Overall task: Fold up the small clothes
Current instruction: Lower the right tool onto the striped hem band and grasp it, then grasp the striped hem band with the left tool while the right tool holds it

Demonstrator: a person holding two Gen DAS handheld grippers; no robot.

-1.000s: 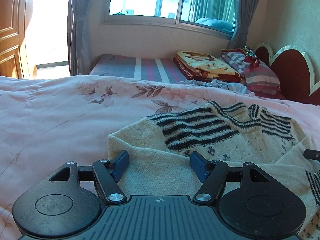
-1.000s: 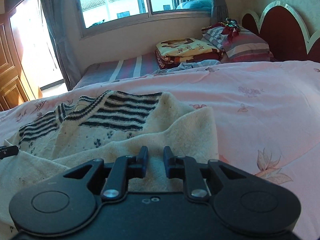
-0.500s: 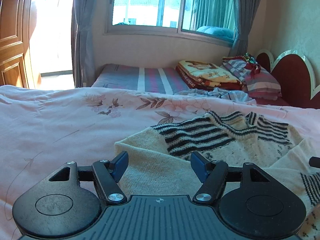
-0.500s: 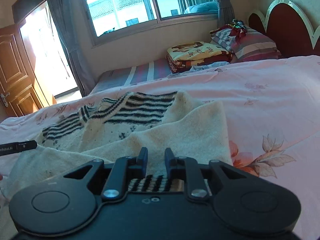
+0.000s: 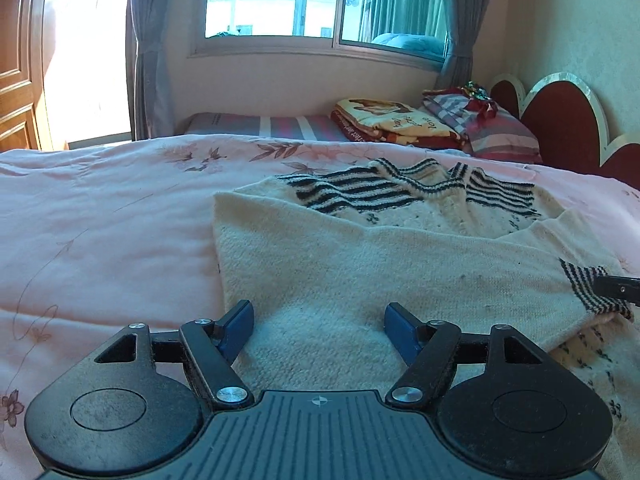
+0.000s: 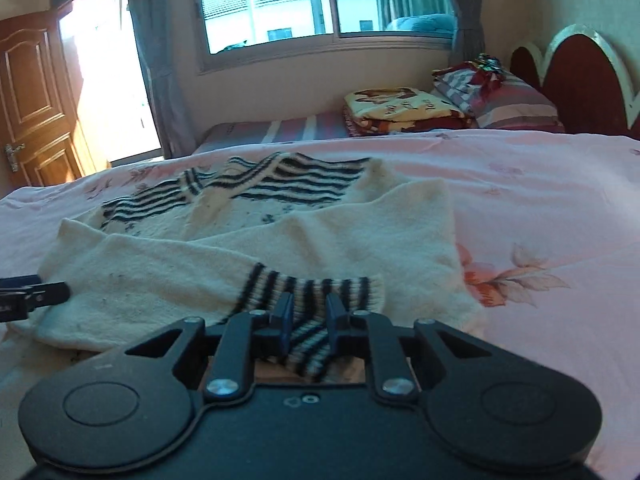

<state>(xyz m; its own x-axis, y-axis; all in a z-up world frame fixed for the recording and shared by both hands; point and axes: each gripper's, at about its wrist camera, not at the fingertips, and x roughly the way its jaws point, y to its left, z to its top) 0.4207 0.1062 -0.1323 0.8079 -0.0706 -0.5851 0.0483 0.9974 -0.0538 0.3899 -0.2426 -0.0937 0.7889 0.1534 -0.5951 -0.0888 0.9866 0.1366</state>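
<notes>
A cream knitted sweater (image 5: pixel 360 272) with black stripes at collar and cuffs lies on the pink bedspread (image 5: pixel 100 216). One sleeve is folded across its body. My left gripper (image 5: pixel 318 326) is open, its blue pads just above the sweater's near cream edge, holding nothing. My right gripper (image 6: pixel 307 322) is shut on the striped sleeve cuff (image 6: pixel 316 292), which is lifted slightly over the sweater (image 6: pixel 280 236). The right gripper's tip shows at the right edge of the left wrist view (image 5: pixel 618 286). The left gripper's tip shows at the left edge of the right wrist view (image 6: pixel 32 294).
Folded blankets (image 5: pixel 392 122) and striped pillows (image 5: pixel 484 124) are stacked at the far side by the red headboard (image 5: pixel 568 120). A window (image 5: pixel 320 0) with grey curtains is behind. A wooden door (image 6: pixel 36 104) stands at the left.
My right gripper has pulled the striped cuff toward me and across the sweater, so the cuff now shows between its fingers. Both grippers have drawn back and risen a little.
</notes>
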